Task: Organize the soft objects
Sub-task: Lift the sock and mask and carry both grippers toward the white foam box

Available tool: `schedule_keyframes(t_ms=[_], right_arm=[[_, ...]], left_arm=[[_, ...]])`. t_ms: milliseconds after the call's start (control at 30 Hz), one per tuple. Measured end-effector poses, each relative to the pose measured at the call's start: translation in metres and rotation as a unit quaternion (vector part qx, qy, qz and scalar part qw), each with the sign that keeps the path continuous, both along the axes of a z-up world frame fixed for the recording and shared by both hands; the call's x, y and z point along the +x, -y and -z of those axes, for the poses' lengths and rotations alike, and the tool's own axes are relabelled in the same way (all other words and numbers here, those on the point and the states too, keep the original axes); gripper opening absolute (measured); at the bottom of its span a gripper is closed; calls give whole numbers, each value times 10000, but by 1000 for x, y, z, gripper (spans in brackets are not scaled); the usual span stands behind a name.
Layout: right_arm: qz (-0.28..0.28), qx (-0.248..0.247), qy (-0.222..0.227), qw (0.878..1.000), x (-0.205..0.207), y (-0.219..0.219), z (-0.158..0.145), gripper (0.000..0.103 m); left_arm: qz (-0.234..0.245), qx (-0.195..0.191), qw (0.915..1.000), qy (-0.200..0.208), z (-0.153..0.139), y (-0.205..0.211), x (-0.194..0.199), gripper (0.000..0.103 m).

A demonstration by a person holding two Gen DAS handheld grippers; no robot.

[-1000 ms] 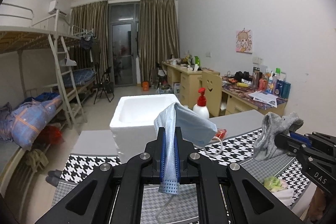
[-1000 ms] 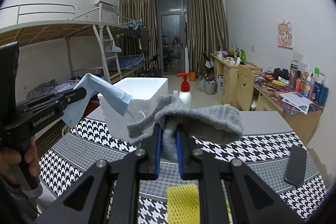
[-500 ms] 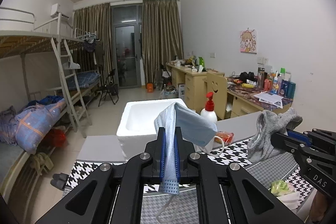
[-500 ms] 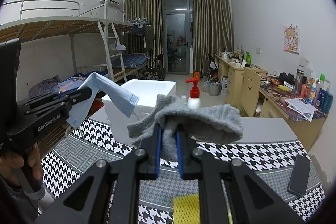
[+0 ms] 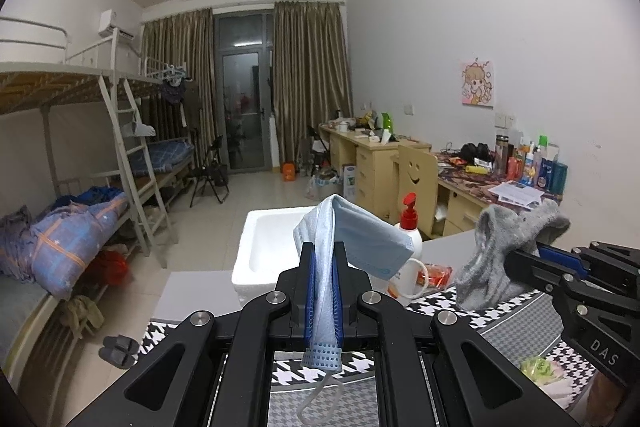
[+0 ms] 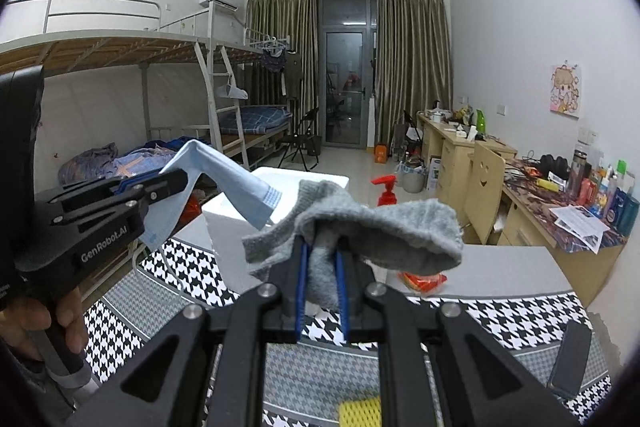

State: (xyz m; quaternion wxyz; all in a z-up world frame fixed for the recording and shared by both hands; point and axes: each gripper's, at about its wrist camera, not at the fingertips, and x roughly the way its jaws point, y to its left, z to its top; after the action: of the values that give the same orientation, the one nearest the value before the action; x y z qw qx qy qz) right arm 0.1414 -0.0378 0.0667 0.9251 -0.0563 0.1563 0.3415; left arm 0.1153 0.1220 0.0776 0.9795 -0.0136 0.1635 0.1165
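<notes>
moved: both my grippers have risen, foam box (image 5: 276,243) nearer | left gripper (image 5: 323,291) clamps mask (image 5: 360,239), right gripper (image 6: 320,291) clamps sock (image 6: 380,231) | step: carrying | next: over box, release.

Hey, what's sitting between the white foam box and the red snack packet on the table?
The white pump bottle with the red top stands between the foam box and the red packet; the left wrist view shows it best.

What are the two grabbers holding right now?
Left gripper: closed on the light blue pleated face mask.
Right gripper: closed on the grey knitted sock.
</notes>
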Motion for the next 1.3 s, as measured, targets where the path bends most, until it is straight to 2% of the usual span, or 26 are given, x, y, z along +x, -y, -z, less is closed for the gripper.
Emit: schedule_keyframes(t_ms=[167, 267, 700, 900, 1300], right_arm=[[-40, 11, 49, 10000, 6, -5, -9, 17], [-41, -10, 36, 10000, 9, -10, -12, 17], [-62, -1, 40, 10000, 18, -22, -25, 17], [-55, -21, 46, 10000, 25, -27, -30, 17], [60, -68, 89, 9999, 43, -42, -34, 17]], left_arm=[[-56, 51, 10000, 15, -4, -4, 4, 8], [0, -85, 10000, -33, -5, -7, 8, 8], [-247, 77, 9997, -28, -18, -21, 25, 8], [-242, -2, 9997, -81, -22, -29, 36, 8], [-435, -3, 9989, -191, -25, -45, 69, 8]])
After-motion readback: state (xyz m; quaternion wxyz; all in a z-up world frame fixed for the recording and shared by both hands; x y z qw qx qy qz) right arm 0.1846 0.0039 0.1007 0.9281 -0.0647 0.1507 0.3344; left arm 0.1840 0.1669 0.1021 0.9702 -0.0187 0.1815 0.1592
